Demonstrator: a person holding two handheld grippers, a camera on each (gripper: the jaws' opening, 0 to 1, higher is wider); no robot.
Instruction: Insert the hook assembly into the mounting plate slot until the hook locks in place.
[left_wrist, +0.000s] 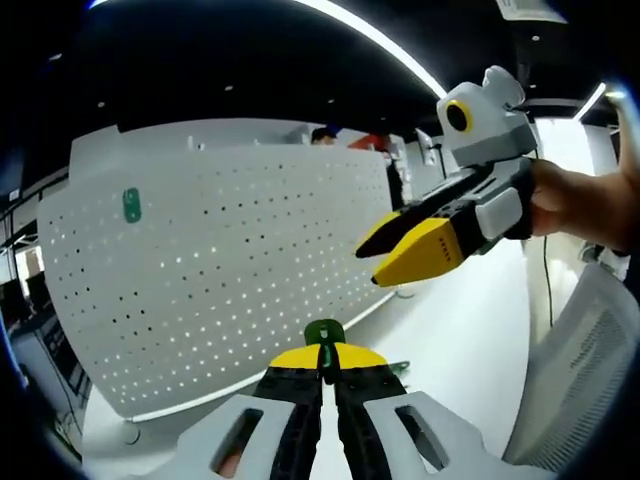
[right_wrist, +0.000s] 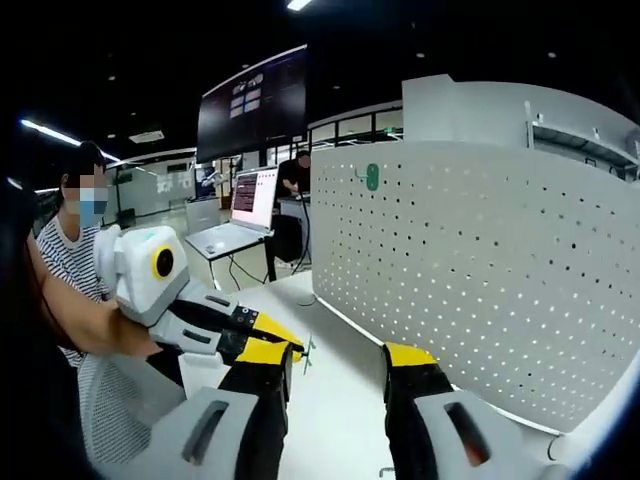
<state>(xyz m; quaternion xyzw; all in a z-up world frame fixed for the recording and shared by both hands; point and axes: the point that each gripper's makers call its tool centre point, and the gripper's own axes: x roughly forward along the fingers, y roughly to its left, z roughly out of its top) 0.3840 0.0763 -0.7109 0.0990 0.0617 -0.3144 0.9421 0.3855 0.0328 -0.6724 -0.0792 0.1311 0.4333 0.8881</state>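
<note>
While you hold the left tool (left_wrist: 322, 368) low over the white counter (left_wrist: 470, 330), its yellow-tipped jaws are pressed together on a small green hook (left_wrist: 324, 335), whose rounded top pokes up just above the tips. Ahead of it stands the mounting plate (left_wrist: 230, 270), a white perforated panel upright on the counter, its lower edge running along the counter surface. A second green hook piece (left_wrist: 131, 205) sits on the panel close to its upper left corner as the left gripper view shows it; in the right gripper view the same piece (right_wrist: 372, 177) lies near the panel's (right_wrist: 480, 260) upper left edge. Your right tool (right_wrist: 338, 362) has its jaws spread wide with nothing between them, white counter (right_wrist: 340, 410) showing in the gap. In the left gripper view that right tool (left_wrist: 400, 250) hangs in the air off the panel's right end, apart from it. In the right gripper view the left tool (right_wrist: 285, 345) comes in from the left, a thin green sliver at its tip. A laptop (right_wrist: 245, 205) stands open on a desk behind.
</note>
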